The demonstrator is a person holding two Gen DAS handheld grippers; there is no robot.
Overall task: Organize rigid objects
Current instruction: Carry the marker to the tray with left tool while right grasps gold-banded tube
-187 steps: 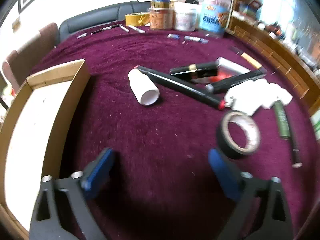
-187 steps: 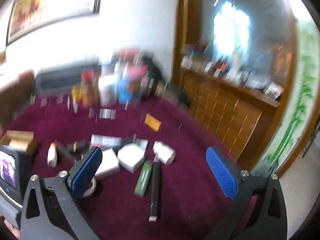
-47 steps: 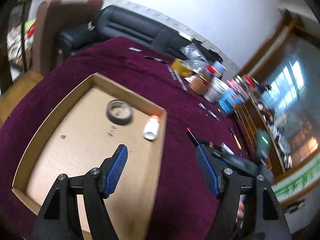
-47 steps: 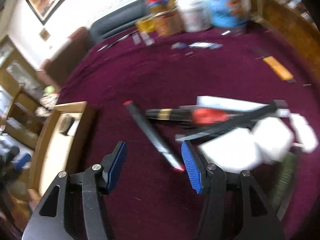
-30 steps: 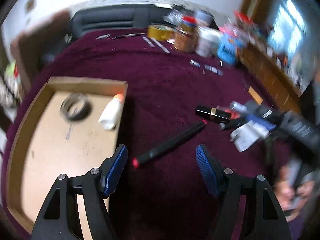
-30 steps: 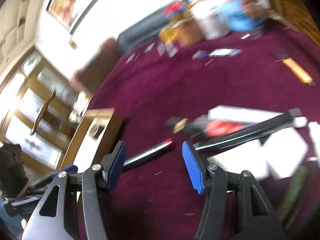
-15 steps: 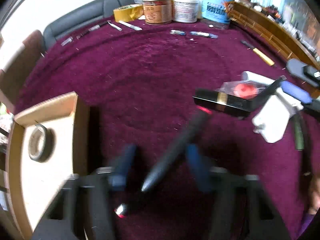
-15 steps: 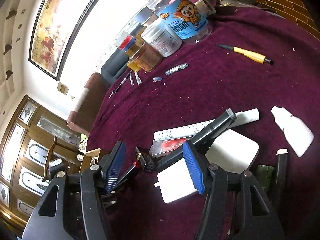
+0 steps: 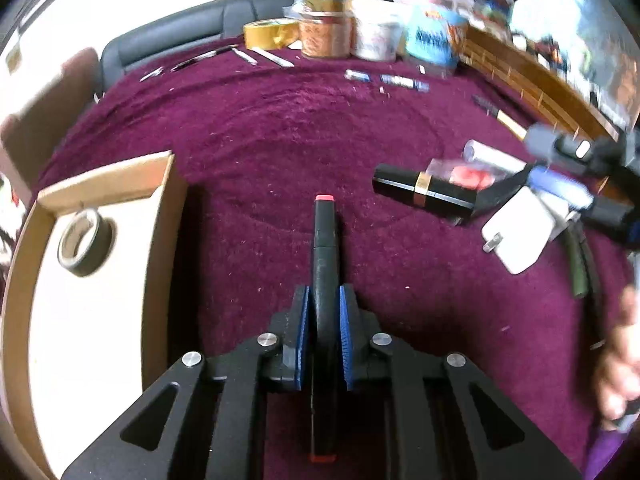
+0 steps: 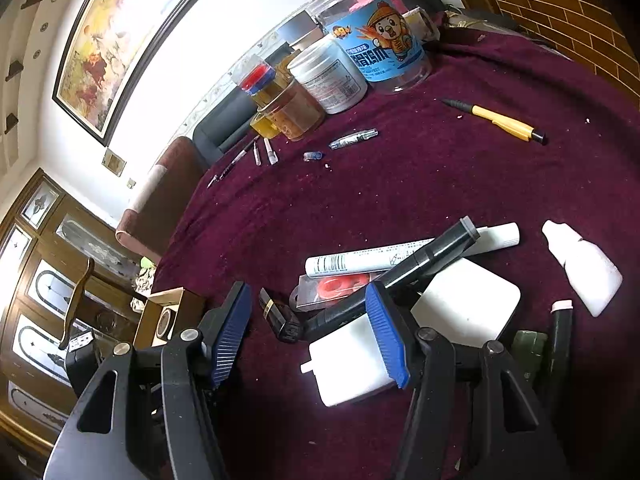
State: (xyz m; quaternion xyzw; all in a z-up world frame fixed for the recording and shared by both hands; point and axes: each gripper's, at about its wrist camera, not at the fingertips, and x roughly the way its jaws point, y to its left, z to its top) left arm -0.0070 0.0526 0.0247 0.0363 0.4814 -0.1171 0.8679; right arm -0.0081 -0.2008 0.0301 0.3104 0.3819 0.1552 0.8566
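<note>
My left gripper (image 9: 323,300) is shut on a black marker with red ends (image 9: 326,248), which points forward over the purple cloth. To its left is the cardboard box (image 9: 160,208) with a roll of black tape (image 9: 82,242) inside. My right gripper (image 10: 308,332) is open and empty above a pile: a black lipstick tube (image 10: 278,316), a black marker (image 10: 424,258), a white marker (image 10: 400,258), a red item in clear wrap (image 10: 340,284) and white chargers (image 10: 468,300). The lipstick tube also shows in the left wrist view (image 9: 424,190).
Jars and tubs (image 10: 360,60) and a yellow tape roll (image 9: 272,32) stand at the table's far edge. A yellow pen (image 10: 500,122), small pens (image 10: 352,138), a white bottle (image 10: 584,268) and a green item (image 10: 528,348) lie on the cloth. A wooden ledge runs on the right.
My left gripper has closed on the black marker with red ends, which now points straight ahead. My right gripper stays open over the pile and has barely moved.
</note>
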